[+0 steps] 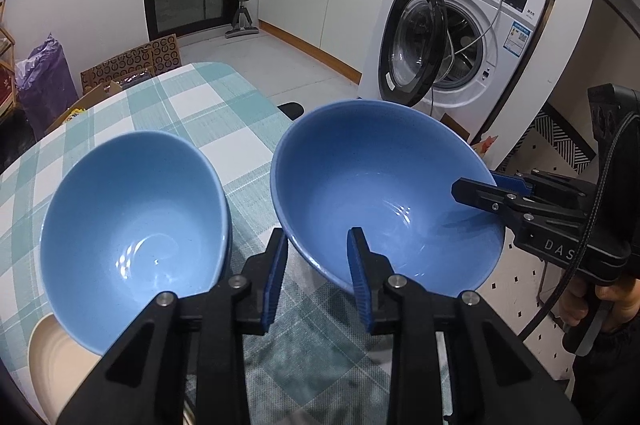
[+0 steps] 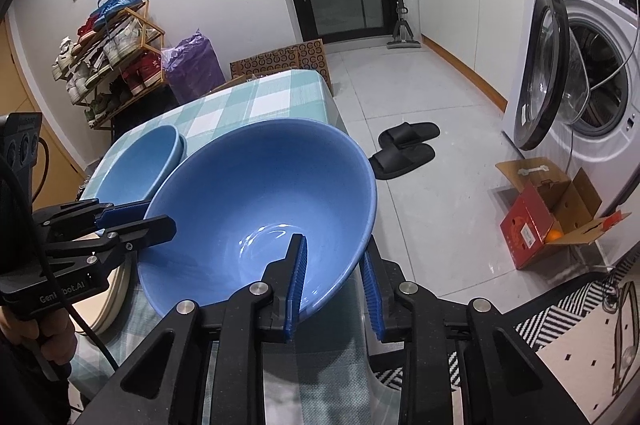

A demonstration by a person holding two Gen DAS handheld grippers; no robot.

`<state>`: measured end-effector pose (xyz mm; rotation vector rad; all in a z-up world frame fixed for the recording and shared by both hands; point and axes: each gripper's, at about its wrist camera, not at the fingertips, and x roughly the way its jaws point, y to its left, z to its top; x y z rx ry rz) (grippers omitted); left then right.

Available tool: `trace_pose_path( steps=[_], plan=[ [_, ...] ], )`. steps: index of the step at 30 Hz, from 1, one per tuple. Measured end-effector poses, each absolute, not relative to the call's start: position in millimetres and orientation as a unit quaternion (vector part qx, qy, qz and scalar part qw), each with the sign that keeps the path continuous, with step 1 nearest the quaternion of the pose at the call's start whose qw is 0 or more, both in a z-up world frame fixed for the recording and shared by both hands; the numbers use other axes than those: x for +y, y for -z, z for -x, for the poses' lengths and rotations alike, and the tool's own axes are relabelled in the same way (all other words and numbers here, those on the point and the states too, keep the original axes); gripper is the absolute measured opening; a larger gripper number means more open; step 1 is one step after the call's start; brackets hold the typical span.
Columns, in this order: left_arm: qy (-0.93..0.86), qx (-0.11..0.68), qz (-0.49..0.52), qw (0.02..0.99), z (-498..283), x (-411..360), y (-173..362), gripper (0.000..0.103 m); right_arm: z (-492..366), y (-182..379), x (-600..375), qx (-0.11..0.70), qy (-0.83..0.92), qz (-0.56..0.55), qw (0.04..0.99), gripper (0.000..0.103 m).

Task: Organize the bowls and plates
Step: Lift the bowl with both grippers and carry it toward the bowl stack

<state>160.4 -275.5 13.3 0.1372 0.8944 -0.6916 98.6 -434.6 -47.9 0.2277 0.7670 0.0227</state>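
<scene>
Left wrist view. Item: large blue bowl (image 1: 384, 193), raised and tilted, overhanging the right edge of the worktop (image 1: 224, 121). Left claw (image 1: 318, 279) clenched on the near rim, one pad inside, one outside. Right claw (image 1: 486, 191) grasping the same bowl at its right rim. Second blue bowl (image 1: 132, 225) sits apart to the left, resting on a cream plate (image 1: 56, 365).
Risk: each grip takes only a thin strip of smooth glazed rim; uneven pull between the two hands could twist the bowl out of one pair of pads.

Right wrist view. Item: same large bowl (image 2: 260, 201), right claw (image 2: 334, 285) clenched across its near rim, left claw (image 2: 132, 219) on the far-left rim. Below the bowl's outer side lies tiled floor (image 2: 420, 97), not worktop.
Risk: a slip here likely means a drop onto tile and breakage. Swinging left toward the second bowl (image 2: 140, 161) too low could knock rim against rim or shift the stack beneath.
</scene>
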Motion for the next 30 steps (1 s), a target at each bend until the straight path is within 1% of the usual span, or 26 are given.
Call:
trace_pose_path(
  steps=[30],
  plan=[
    [0.303, 0.375, -0.032, 0.876, -149, -219, -54, 0.029, -88, -14, -386, 0.326, -0.034, -0.068, 0.942, 0.027]
  ],
)
